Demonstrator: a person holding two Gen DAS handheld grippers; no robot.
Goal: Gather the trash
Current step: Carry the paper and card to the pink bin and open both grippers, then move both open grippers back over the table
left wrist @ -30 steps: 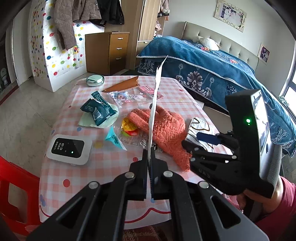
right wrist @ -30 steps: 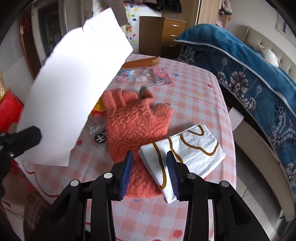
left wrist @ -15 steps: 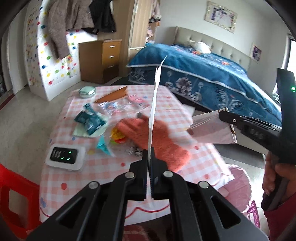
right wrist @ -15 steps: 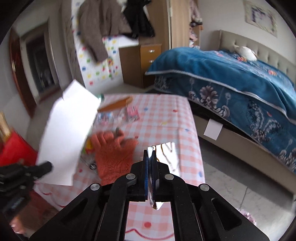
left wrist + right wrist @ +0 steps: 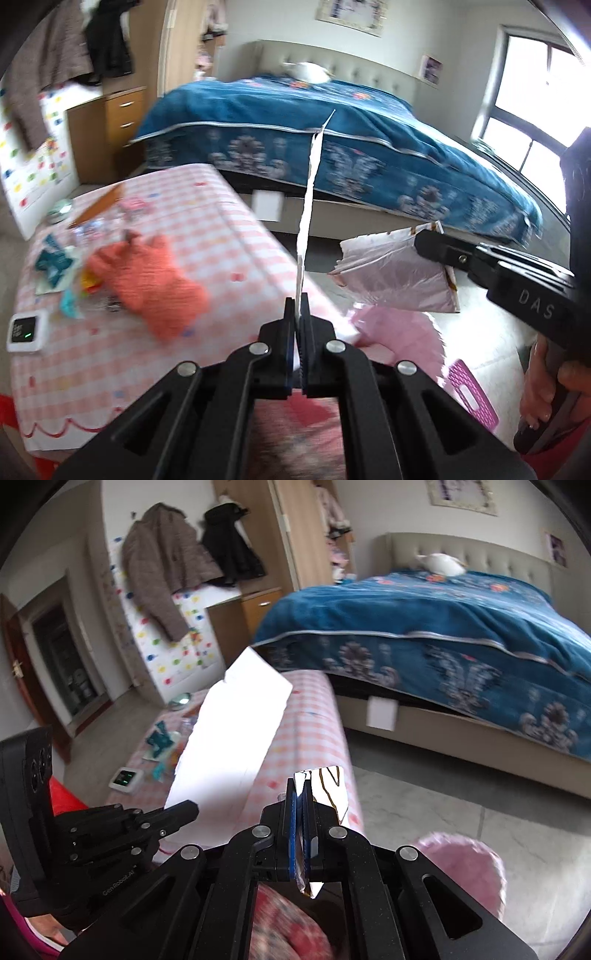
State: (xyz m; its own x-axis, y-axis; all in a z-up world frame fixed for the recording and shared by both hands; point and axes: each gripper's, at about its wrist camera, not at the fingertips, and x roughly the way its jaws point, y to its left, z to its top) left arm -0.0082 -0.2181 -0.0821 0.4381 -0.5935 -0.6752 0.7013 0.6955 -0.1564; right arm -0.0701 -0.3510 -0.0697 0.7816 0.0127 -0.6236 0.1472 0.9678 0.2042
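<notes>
With my left claw clamped on the white paper sheet and my right claw pinching the patterned wrapper beside the surface, I carry both binward, judging release over the pink bin comes next.
</notes>
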